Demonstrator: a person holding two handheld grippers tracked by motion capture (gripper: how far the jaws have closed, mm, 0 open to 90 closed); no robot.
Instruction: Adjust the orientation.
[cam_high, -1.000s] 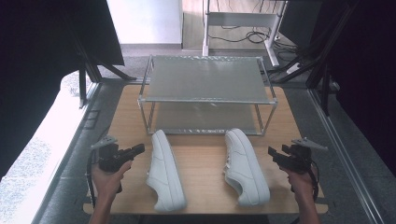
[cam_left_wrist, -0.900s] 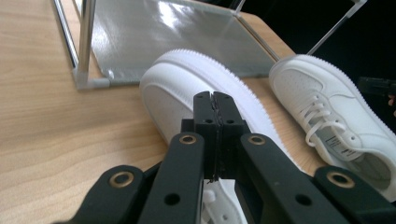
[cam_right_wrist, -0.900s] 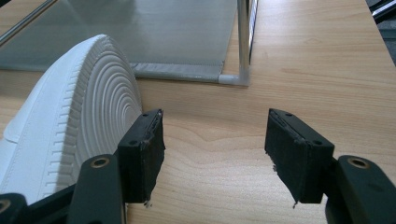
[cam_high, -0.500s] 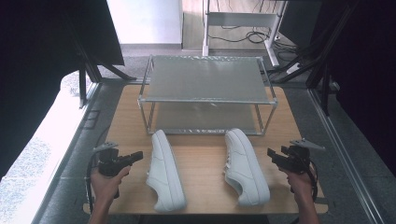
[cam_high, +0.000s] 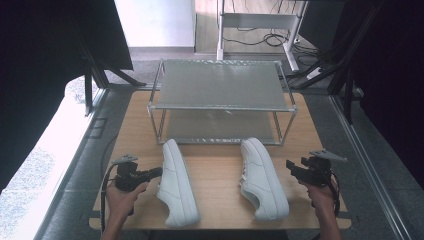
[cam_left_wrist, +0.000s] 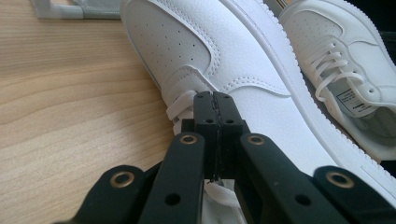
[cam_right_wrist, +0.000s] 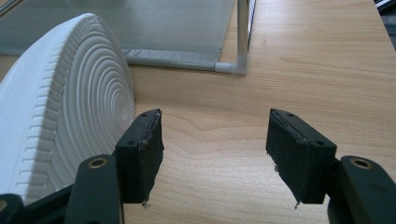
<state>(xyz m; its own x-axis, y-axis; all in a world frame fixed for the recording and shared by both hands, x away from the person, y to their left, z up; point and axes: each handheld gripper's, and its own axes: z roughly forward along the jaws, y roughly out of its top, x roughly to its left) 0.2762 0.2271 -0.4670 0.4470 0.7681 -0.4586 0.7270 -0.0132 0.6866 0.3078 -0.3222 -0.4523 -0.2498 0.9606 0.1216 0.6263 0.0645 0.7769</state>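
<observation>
Two white sneakers lie on their sides on the wooden table (cam_high: 215, 162). My left gripper (cam_high: 159, 172) is shut, its tip against the left sneaker (cam_high: 177, 190). In the left gripper view the closed jaws (cam_left_wrist: 216, 100) rest at the lace area of that sneaker (cam_left_wrist: 233, 60). A white lace end (cam_left_wrist: 180, 106) curls beside the tip, and I cannot tell whether it is pinched. My right gripper (cam_high: 290, 166) stands open just right of the right sneaker (cam_high: 262, 177). Its jaws (cam_right_wrist: 215, 126) hold nothing, and the ribbed sole (cam_right_wrist: 60, 121) sits by one jaw.
A two-tier metal rack (cam_high: 220, 107) stands behind the sneakers, its corner post (cam_right_wrist: 240, 32) ahead of the right gripper. The second sneaker (cam_left_wrist: 345, 60) lies beyond the first. Dark frames and cables surround the table.
My left gripper has sunk a little and drawn toward the near edge, staying by the left sneaker. The right gripper and both sneakers have not moved.
</observation>
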